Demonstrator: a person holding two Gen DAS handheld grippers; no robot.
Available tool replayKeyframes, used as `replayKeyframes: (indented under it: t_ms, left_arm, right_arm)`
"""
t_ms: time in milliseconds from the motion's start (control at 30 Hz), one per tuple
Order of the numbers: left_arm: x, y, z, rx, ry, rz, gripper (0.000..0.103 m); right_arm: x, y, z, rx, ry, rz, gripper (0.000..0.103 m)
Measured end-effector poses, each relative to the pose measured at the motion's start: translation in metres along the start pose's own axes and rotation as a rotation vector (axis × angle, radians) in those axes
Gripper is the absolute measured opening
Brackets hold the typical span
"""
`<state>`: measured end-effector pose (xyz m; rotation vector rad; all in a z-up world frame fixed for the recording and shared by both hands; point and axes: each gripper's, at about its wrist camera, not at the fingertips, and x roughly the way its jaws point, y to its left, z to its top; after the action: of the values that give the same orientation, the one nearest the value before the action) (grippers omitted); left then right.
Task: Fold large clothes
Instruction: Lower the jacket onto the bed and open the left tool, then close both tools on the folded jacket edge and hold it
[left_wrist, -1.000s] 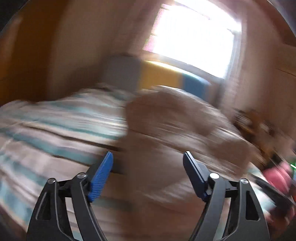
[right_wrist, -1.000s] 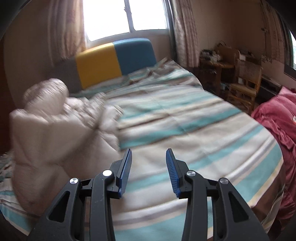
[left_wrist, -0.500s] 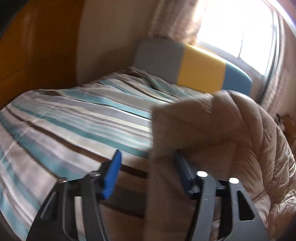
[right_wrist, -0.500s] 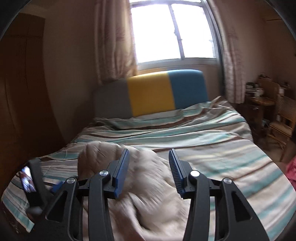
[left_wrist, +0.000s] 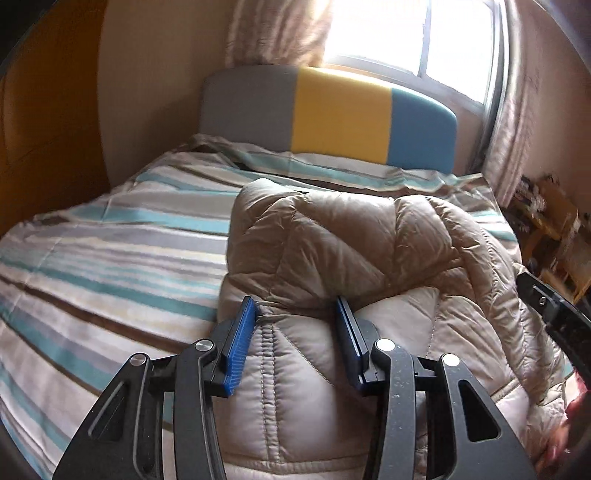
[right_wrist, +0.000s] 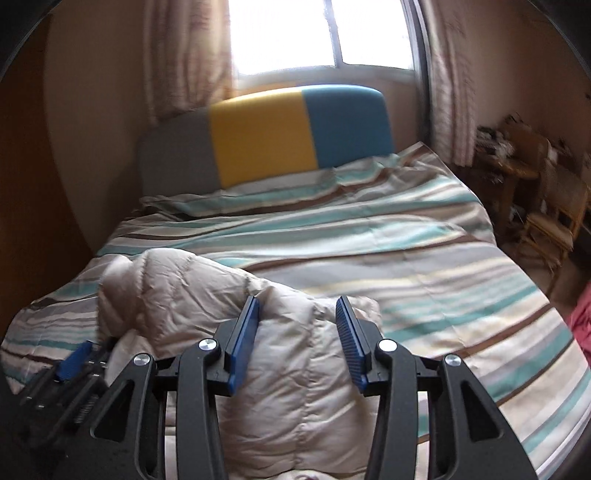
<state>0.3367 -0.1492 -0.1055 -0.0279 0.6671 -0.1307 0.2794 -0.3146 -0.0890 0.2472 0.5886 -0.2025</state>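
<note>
While the beige puffer jacket (left_wrist: 369, 266) is lying bunched on the near left part of the striped bed (right_wrist: 406, 251), the left gripper (left_wrist: 295, 332) is clamping a fold of it, its jaws having just been closing. The right gripper (right_wrist: 299, 332) is sitting over the jacket's right side with padding between its blue pads (right_wrist: 243, 343); I cannot tell whether they are pressing it. The headboard (right_wrist: 266, 136) is standing far behind.

Bright curtained window (right_wrist: 321, 33) above grey-yellow-blue padded headboard (right_wrist: 266, 136). Striped teal-brown bedspread (right_wrist: 406, 251) covers bed. Cluttered wooden furniture (right_wrist: 517, 166) at right wall.

Glossy quilted beige jacket (left_wrist: 332, 240) on matt striped cotton bedcover (left_wrist: 110, 258); padded cloth headboard (left_wrist: 332, 114) behind.
</note>
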Motion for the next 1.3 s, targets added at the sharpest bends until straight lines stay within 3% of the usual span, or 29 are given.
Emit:
replayKeyframes:
  t_ms: [200, 500, 633, 700, 733, 833, 967, 1100, 1300]
  left_arm:
    - [0.017, -0.029, -0.009, 0.098, -0.001, 0.026, 0.043]
    - [0.031, -0.034, -0.026, 0.127, -0.035, 0.023, 0.045]
    - [0.024, -0.031, -0.021, 0.119, -0.016, 0.011, 0.051]
    - [0.018, -0.025, -0.008, 0.099, 0.016, 0.010, 0.069]
    - [0.016, -0.022, -0.002, 0.082, 0.018, 0.008, 0.070]
    - [0.013, -0.016, 0.023, 0.041, 0.003, -0.007, 0.071]
    - [0.043, -0.034, 0.042, 0.144, 0.091, 0.016, 0.071]
    - [0.067, -0.054, 0.039, 0.244, 0.122, 0.046, 0.071]
    - [0.094, -0.067, 0.026, 0.277, 0.140, 0.063, 0.078]
  right_arm:
    - [0.021, -0.030, -0.020, 0.053, 0.058, -0.012, 0.044]
    - [0.044, -0.046, -0.054, 0.128, 0.067, -0.015, 0.044]
    - [0.043, -0.044, -0.047, 0.102, 0.102, -0.021, 0.044]
    - [0.044, -0.044, -0.035, 0.087, 0.151, -0.014, 0.044]
    - [0.041, -0.045, -0.028, 0.089, 0.170, 0.000, 0.045]
    - [0.032, -0.043, -0.002, 0.081, 0.189, 0.027, 0.045]
    - [0.039, -0.029, 0.024, -0.028, 0.200, 0.036, 0.045]
    - [0.064, -0.027, 0.021, -0.110, 0.216, 0.017, 0.043]
    - [0.096, -0.049, -0.003, 0.004, 0.250, 0.022, 0.044]
